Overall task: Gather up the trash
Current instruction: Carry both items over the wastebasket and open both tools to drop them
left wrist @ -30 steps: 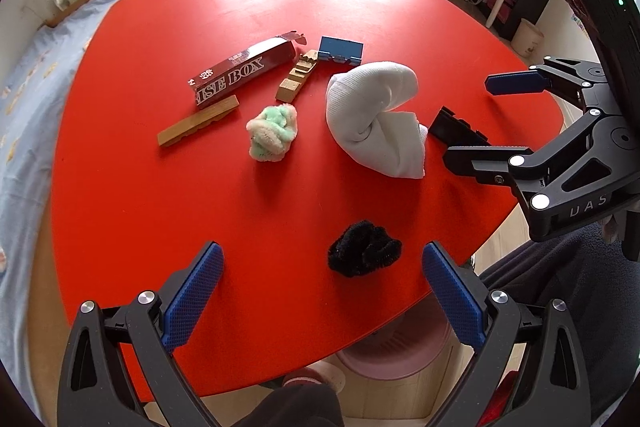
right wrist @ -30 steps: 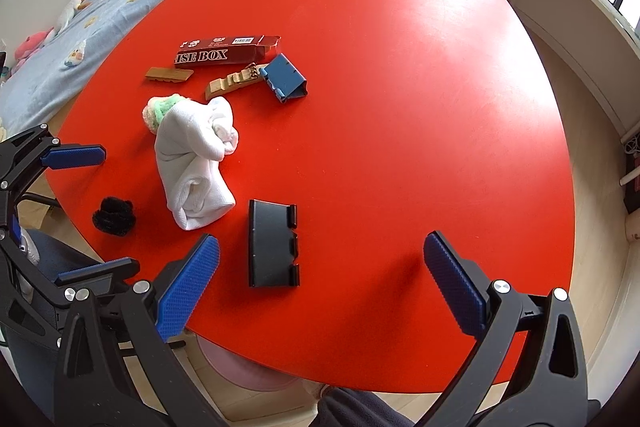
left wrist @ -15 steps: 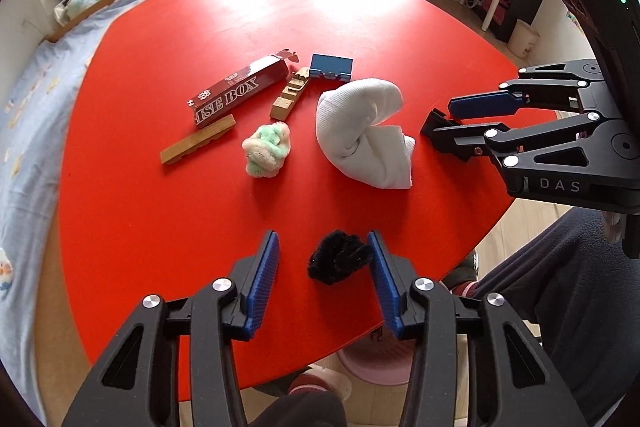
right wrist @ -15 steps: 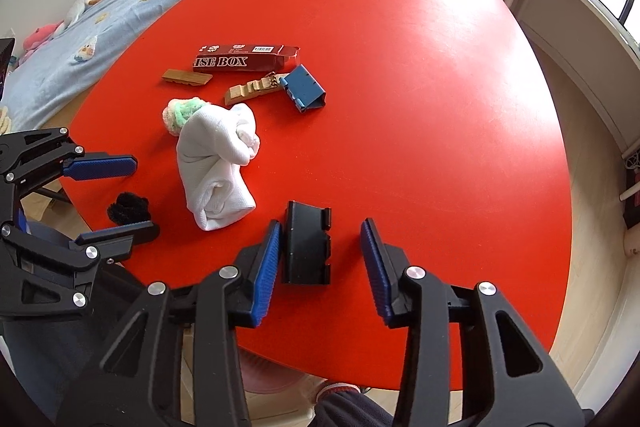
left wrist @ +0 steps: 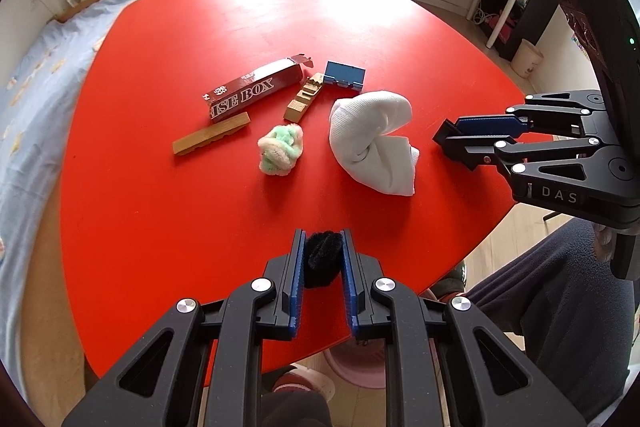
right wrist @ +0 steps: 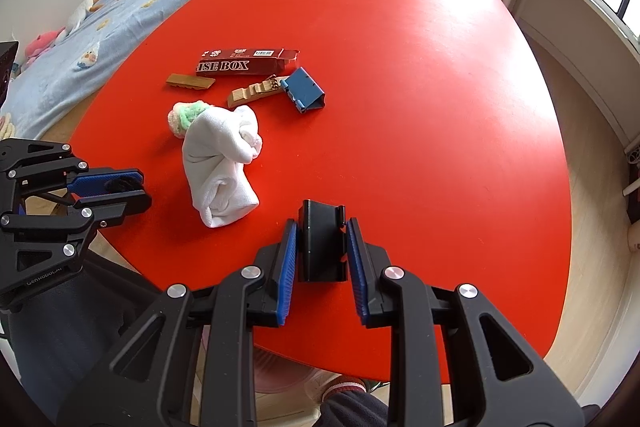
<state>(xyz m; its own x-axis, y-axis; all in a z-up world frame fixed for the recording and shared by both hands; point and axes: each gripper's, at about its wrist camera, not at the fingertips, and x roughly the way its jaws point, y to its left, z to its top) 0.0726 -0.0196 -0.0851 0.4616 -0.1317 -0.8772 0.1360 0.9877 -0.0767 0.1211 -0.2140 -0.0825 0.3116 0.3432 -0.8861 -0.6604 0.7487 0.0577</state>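
On the red table [left wrist: 168, 227], near its front edge, my left gripper [left wrist: 322, 233] has its jaws closing, and the blue pads press on a black fuzzy ball [left wrist: 322, 259]. The right wrist view shows that left gripper [right wrist: 144, 188] at the left edge with the ball [right wrist: 120, 183] between its fingers. My right gripper [right wrist: 321, 225] is shut on a black plastic channel piece [right wrist: 322, 247] that rests on the table. The left wrist view shows the right gripper [left wrist: 450, 137] at the right edge of the table.
A rolled white cloth [left wrist: 374, 143], a green-white fuzzy ball [left wrist: 280, 149], a dark red box [left wrist: 252, 93], two wooden strips [left wrist: 210, 139] [left wrist: 304, 97] and a blue clip [left wrist: 344, 75] lie mid-table. A pink bin [left wrist: 360, 367] stands below the front edge. A bed lies beyond, to the left.
Both grippers went from wide open to closed: the left around the black fuzzy ball, the right around the black plastic piece. Neither hand shifted much.
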